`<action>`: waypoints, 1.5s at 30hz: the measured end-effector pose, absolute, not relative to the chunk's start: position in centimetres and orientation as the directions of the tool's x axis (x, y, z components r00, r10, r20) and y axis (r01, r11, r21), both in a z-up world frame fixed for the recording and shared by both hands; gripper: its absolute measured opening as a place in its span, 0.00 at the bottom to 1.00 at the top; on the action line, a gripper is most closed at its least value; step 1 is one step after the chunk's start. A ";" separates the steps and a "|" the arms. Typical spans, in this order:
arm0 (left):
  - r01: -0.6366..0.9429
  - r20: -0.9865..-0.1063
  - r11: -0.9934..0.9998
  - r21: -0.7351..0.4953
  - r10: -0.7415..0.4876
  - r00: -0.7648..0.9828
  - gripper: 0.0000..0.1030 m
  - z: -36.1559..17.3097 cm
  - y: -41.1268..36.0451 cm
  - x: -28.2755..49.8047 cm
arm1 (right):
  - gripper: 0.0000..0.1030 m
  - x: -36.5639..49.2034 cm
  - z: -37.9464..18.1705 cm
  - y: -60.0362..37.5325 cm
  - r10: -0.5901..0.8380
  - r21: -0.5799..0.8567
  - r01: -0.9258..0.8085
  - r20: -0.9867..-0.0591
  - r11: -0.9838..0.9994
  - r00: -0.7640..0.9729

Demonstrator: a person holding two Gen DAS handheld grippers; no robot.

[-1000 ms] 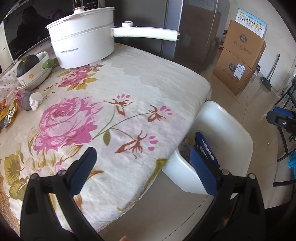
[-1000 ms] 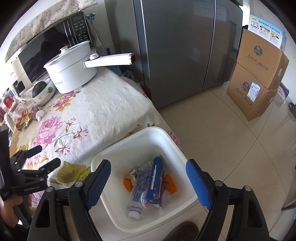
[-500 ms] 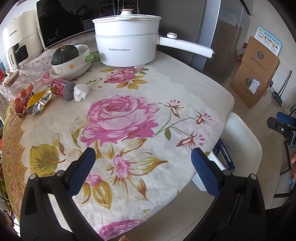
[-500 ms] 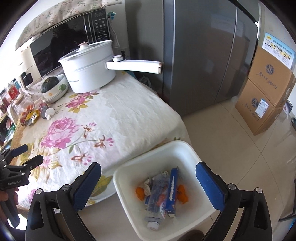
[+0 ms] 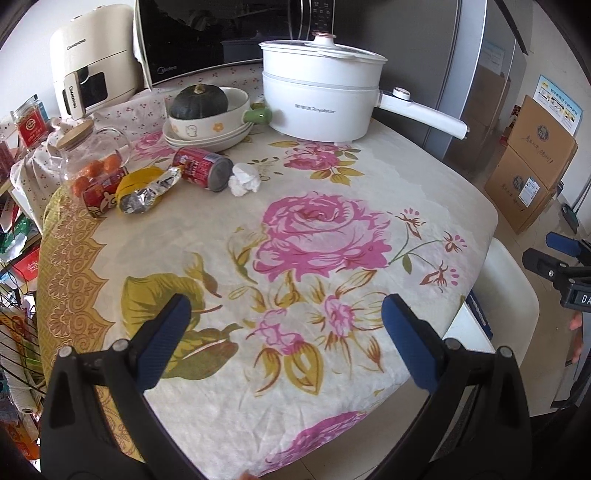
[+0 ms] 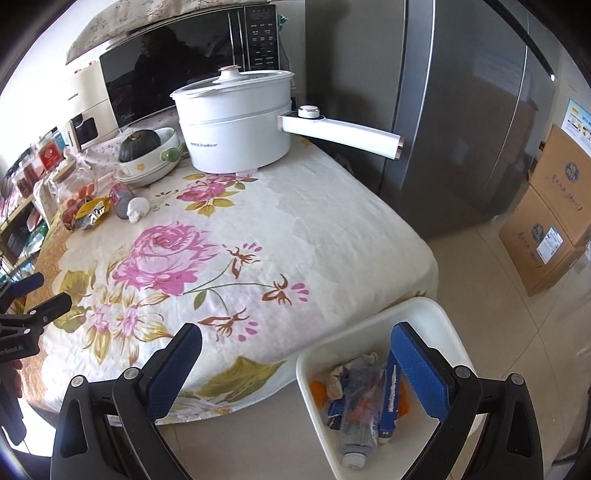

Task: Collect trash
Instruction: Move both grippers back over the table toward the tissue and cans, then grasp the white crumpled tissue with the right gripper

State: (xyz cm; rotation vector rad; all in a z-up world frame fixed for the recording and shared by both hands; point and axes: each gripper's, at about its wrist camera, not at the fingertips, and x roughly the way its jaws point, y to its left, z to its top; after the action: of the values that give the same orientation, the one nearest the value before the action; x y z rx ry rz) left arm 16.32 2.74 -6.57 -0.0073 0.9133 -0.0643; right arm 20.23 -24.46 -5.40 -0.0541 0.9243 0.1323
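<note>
On the flowered tablecloth (image 5: 295, 229) at the far left lie a red can (image 5: 202, 168) on its side, a crumpled white tissue (image 5: 244, 179) and a yellow foil wrapper (image 5: 147, 188). My left gripper (image 5: 286, 325) hovers open over the cloth's near part, nothing between its fingers. My right gripper (image 6: 295, 354) is open above the table's edge and the white bin (image 6: 369, 332) on the floor. In the bin lie a plastic bottle (image 6: 360, 413), a blue packet (image 6: 389, 398) and orange scraps. The can (image 6: 121, 201), tissue (image 6: 137, 208) and wrapper (image 6: 90, 214) also show in the right wrist view.
A white electric pot (image 5: 321, 96) with a long handle (image 6: 343, 134) stands at the back, beside a bowl with a dark squash (image 5: 199, 101). A glass jar (image 5: 88, 155), microwave (image 5: 221, 33) and fridge (image 6: 443, 110) surround the table. Cardboard boxes (image 6: 554, 221) stand on the floor.
Both grippers have swung left from the bin toward the table. The left view now shows the trash at the far left; the right gripper's jaws stand wider than a second ago.
</note>
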 end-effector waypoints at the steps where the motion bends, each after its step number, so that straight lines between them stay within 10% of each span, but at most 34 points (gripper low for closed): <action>1: 0.046 -0.790 0.998 -0.035 -0.055 0.610 0.99 -6.5 3.3 16.2 | 1.00 20.3 -5.4 -24.0 0.094 0.012 -0.140 -0.798 0.990 0.595; 45: -0.249 -0.782 0.968 -0.016 0.143 0.607 0.99 -9.0 22.9 12.3 | 1.00 26.5 -8.6 -2.5 0.324 0.073 -0.405 -0.731 0.912 0.600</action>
State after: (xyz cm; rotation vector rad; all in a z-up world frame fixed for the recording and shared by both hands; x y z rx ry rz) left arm 12.34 22.92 -8.97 -0.1276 0.8905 0.2275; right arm 26.53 -2.54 -8.57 -0.1044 0.8258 0.4234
